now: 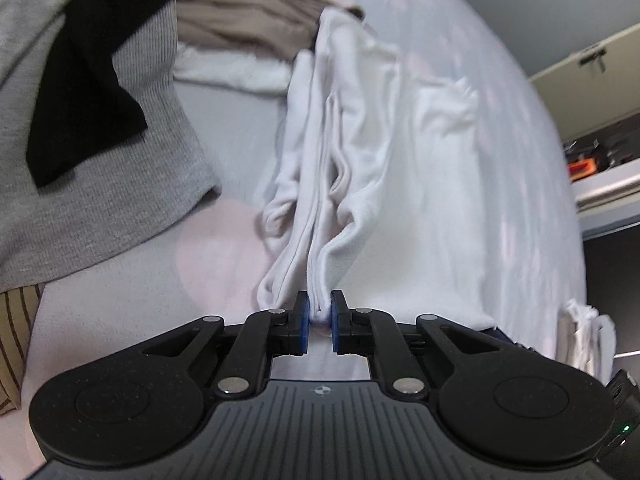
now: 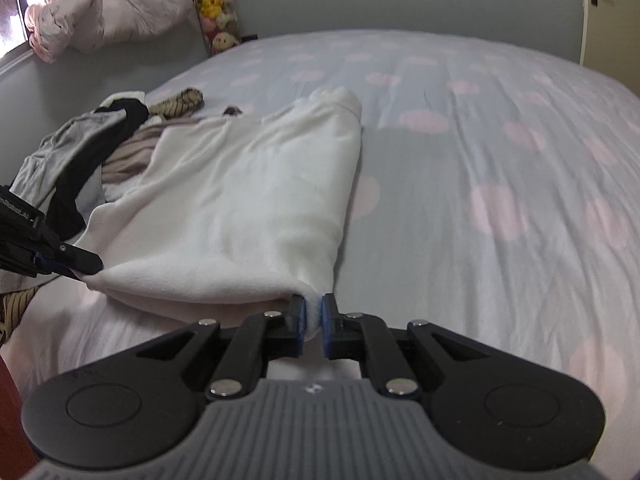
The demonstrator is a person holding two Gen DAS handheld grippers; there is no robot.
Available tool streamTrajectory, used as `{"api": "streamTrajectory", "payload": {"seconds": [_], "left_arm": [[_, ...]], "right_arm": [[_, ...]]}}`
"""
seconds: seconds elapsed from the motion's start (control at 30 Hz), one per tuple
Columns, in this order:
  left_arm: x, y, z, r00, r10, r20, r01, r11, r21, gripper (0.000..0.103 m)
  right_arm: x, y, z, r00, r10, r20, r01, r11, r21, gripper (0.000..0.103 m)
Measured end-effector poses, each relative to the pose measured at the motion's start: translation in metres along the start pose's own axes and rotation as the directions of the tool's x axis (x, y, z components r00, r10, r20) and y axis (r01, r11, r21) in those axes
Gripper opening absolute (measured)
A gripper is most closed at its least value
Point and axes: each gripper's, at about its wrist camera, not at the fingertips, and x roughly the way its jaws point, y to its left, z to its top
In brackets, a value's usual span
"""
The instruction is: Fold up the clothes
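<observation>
Right now I have both grippers pinched onto the near edge of the white garment (image 2: 248,208), which lies on the dotted bedsheet (image 2: 480,160) with its length running away from me toward the far side. The left gripper (image 1: 319,312) has its blue pads closed on a bunched wad of several layers at the near-left corner; the right gripper (image 2: 313,316) is clamped on the near-right corner, where the cloth looks thinner. From the right wrist view I can see the left gripper's tip (image 2: 80,262) biting the other corner, so the hem hangs between the two, slightly slack.

The garment already looks doubled along its length, with a clean fold line down its right side. Whether I am about to carry this hem to the far end or have only just drawn it toward me, I cannot settle from here.

To handle it well, I judge I should keep both grips firm and level and hold the hem taut enough to stop sagging. The thick bunch in the left pads could shed a layer, so no jerks. The pile of clothes (image 2: 92,148) sits touching the far-left side, with a grey ribbed top (image 1: 132,168) close by; I would keep the white cloth clear of them.
</observation>
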Motion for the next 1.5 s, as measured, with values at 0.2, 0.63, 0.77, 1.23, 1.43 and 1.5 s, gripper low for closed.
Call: {"api": "streamTrajectory", "payload": {"seconds": [0.2,0.63,0.77,1.23,1.43,1.5], "left_arm": [[-0.002,0.003,0.001,1.0,-0.001,-0.004,0.001,1.0,-0.011,0.018],[-0.008,0.0,0.019,0.997,-0.014,0.076,0.014,1.0,0.007,0.056],[0.002,0.014,0.029,0.997,-0.007,0.075,0.01,0.999,-0.044,0.056],[0.025,0.011,0.033,0.999,-0.043,0.029,0.043,0.999,-0.009,0.019],[-0.006,-0.011,0.034,0.997,-0.078,0.017,0.077,0.996,0.054,0.013],[-0.016,-0.021,0.032,0.996,-0.091,-0.015,0.092,0.993,0.075,0.013]], "right_arm": [[0.005,-0.007,-0.002,0.997,0.032,-0.074,-0.03,0.999,0.027,0.024],[-0.01,-0.029,0.01,0.98,0.198,0.024,-0.199,0.961,0.192,0.056],[0.011,-0.045,0.011,0.978,0.21,0.006,-0.203,0.936,0.287,0.056],[0.039,-0.058,0.002,0.923,0.383,-0.025,-0.33,0.824,0.46,0.021],[0.016,-0.067,0.018,0.905,0.426,0.019,-0.377,0.779,0.5,0.017],[-0.001,-0.068,0.03,0.907,0.42,0.016,-0.375,0.791,0.483,0.017]]}}
